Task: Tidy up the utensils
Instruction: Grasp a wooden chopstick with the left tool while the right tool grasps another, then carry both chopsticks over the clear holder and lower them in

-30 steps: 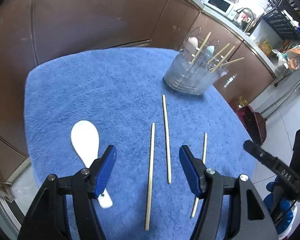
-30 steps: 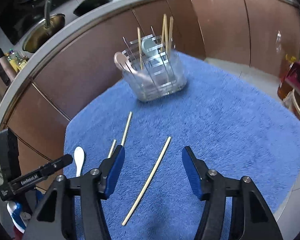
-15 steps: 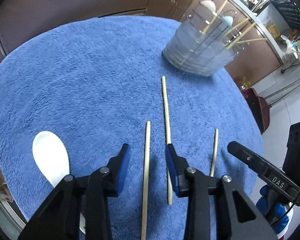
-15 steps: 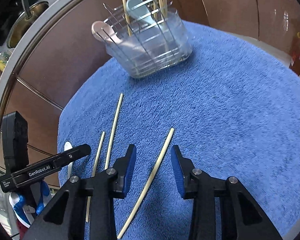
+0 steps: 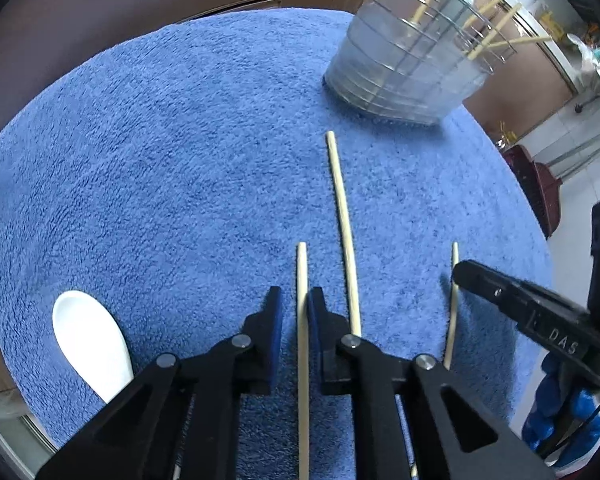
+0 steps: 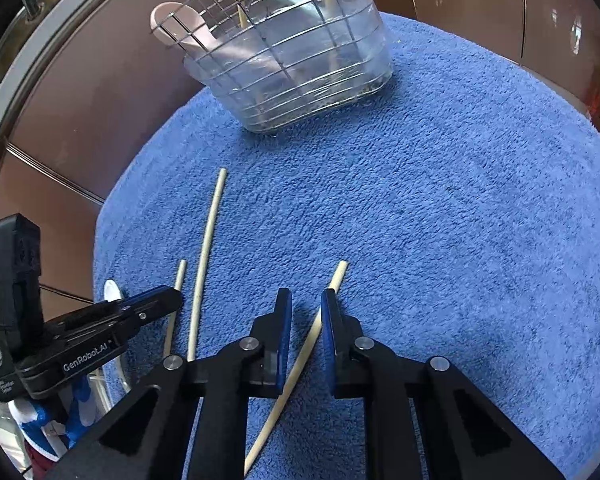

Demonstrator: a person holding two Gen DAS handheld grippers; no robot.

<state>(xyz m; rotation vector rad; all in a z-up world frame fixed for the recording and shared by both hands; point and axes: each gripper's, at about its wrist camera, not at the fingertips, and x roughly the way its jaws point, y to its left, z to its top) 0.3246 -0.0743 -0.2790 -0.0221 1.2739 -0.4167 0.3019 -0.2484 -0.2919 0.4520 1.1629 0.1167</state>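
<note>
Item: three loose wooden chopsticks and one white spoon (image 5: pixel 90 340) on a blue towel-covered surface (image 5: pixel 160 160), all on the near side of the wire utensil basket (image 6: pixel 296 60), which already holds spoons and chopsticks. Left gripper (image 5: pixel 294 304): jaws closing around the left chopstick (image 5: pixel 302 320), a sliver of gap showing. Right gripper (image 6: pixel 305 312): jaws closing around the right chopstick (image 6: pixel 312 340), which lies slantwise between them. Middle chopstick (image 5: pixel 342 216) points toward the basket, untouched. Handling, judged: light, stiff, smooth, prone to roll or pivot; pinch near mid-length.
</note>
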